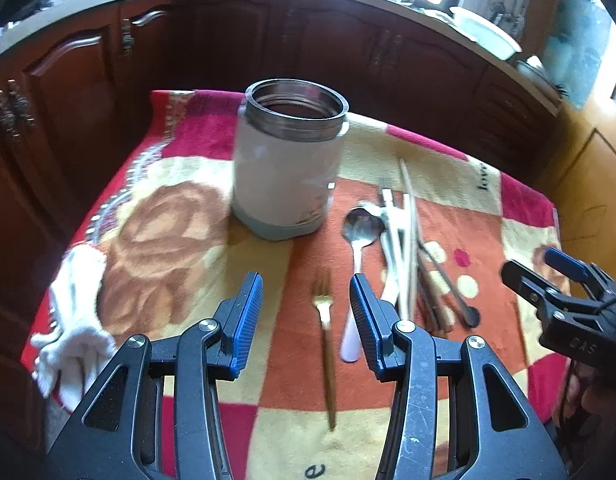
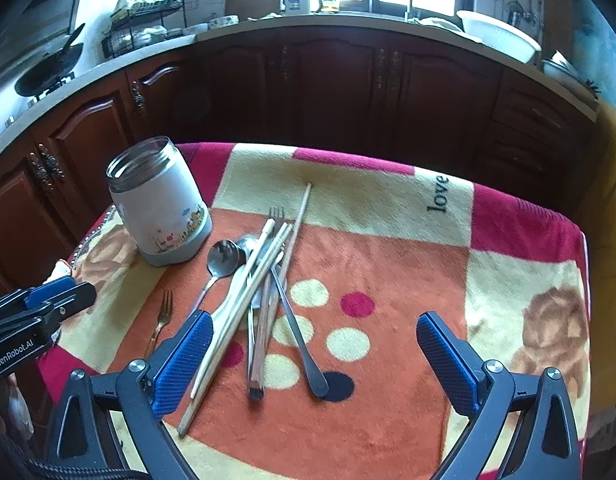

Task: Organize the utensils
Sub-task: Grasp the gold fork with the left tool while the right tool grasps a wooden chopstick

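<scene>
1. Beside the white jar [image 1: 286, 168], on its right in both views, the utensils lie on the patterned blanket [image 2: 388, 264] that covers the counter; the jar stands upright and looks empty.
2. The left gripper [image 1: 306, 320] hovers with jaws wide apart over the gold fork [image 1: 323, 312], holding nothing. The right gripper [image 2: 314, 358] also gapes empty, above the pile [image 2: 264, 280] of chopsticks, spoons and a fork.
3. Risk: the pile is crossed and overlapping, so closing on one piece may drag its neighbours or scatter them.
4. Risk: thin handles on soft pile may slip from the pads.
5. Only the left view shows the white cloth [image 1: 74, 320], left of the jar; only the right view shows the jar's printed band.
</scene>
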Demonstrator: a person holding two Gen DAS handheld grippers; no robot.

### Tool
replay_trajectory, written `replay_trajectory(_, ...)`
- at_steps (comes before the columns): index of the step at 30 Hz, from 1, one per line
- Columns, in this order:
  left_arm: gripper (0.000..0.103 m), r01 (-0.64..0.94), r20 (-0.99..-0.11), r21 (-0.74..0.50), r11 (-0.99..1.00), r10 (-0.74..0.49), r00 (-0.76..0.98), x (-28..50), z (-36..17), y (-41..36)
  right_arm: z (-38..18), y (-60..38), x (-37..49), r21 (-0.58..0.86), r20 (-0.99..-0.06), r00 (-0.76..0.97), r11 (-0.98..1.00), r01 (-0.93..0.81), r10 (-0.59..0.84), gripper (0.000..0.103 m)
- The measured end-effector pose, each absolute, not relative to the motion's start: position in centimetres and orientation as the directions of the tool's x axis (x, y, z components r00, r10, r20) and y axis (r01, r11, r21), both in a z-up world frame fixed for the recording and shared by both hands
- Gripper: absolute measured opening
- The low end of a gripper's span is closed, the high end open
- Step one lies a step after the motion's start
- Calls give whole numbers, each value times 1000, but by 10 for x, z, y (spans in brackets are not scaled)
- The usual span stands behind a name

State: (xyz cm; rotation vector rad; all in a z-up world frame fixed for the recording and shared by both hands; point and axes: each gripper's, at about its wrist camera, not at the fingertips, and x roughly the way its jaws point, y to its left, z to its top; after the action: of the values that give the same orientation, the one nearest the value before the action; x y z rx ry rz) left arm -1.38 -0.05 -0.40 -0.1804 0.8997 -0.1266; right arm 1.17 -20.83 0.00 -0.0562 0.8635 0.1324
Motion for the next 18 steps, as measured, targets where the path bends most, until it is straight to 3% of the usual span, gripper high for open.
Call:
replay_trajectory(3, 45, 83, -768, -253, 964, -252, 589, -4, -12, -1, -1, -209, 20, 23, -759, 638, 985, -169, 127, 95)
replay_trajectory(11, 40, 177, -804, -278, 944, -330, 494, 27, -46, -4, -17, -219, 57, 179, -773, 562, 951, -250, 294, 57)
replay_trajectory(13, 34, 192, -816, -272, 943, -331, 474, 32, -53, -7, -24, -221, 69, 203, -781, 541, 947, -251, 311, 53)
replay_trajectory(18, 32, 214, -834, -275, 937, -343, 431, 44, -68, -11, -43, -222, 102, 278, -793, 485, 928, -248, 368, 43)
